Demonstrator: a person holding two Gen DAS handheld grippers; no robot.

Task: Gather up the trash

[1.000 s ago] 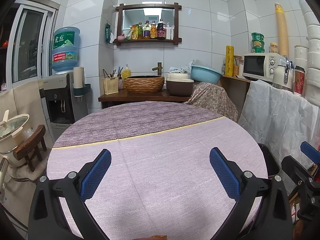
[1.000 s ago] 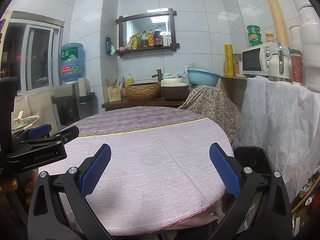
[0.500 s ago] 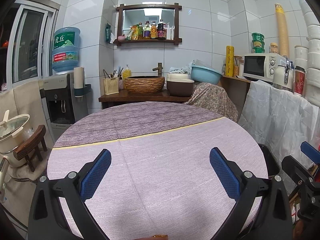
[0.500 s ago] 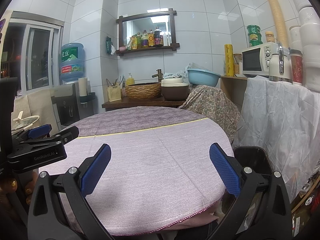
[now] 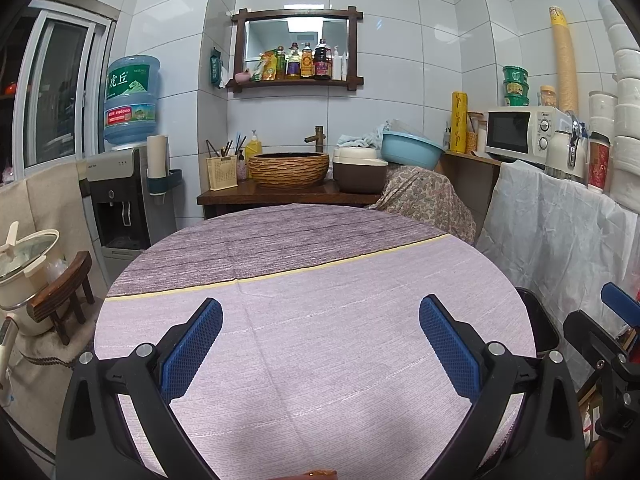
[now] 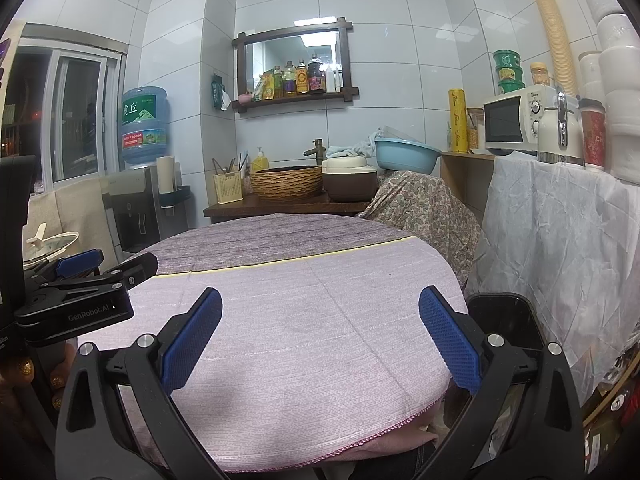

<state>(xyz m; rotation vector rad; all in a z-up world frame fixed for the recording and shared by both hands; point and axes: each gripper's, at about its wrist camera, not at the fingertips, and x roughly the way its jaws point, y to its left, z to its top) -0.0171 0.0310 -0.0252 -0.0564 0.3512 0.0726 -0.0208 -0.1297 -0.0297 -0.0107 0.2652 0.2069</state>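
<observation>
- So nothing has shifted over the last second: your left gripper (image 5: 320, 344) and right gripper (image 6: 320, 340) hover as before, fingers spread wide and empty.
- No trash shows anywhere on the worktop (image 5: 320, 280); you probably have nothing left to collect here.
- The black bin (image 6: 504, 320) stands just beside the worktop's right edge, unobstructed.
- The draped white sheet (image 6: 560, 240) crowds that side.

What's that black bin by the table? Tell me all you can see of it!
The bin is black and glossy, probably plastic, with a squarish rim with rounded corners. It stands upright and open, no lid, low beside the round table's right edge, in front of a crinkled white sheet. Its inside looks dark; I cannot tell what is in it. The right tongs partly hide it.
</observation>
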